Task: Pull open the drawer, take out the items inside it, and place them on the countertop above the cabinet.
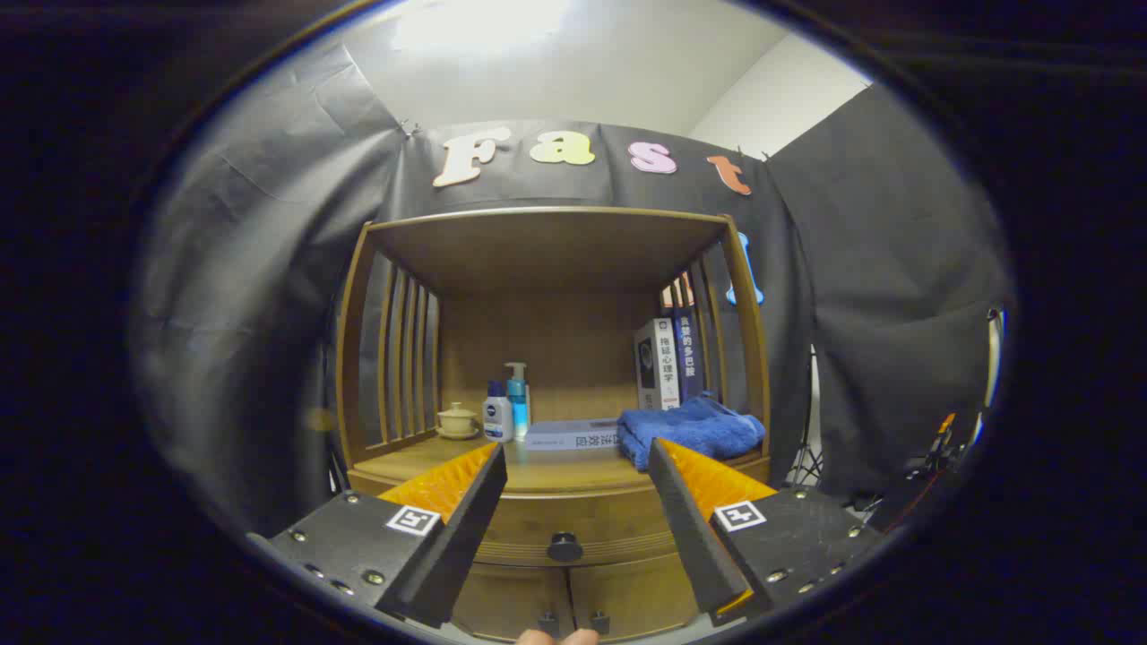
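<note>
Ahead of your gripper (578, 466), its fingers spread wide and holding nothing, the drawer (573, 528) sits closed, its knob (564, 546) between the fingers. On the worktop (538, 473) above: a towel (690, 432), a flat book (572, 435), two bottles (507, 410) and a cup (457, 419).

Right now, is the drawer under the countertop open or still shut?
Shut. The drawer front sits flush under the countertop, its knob untouched between the open gripper fingers.
</note>
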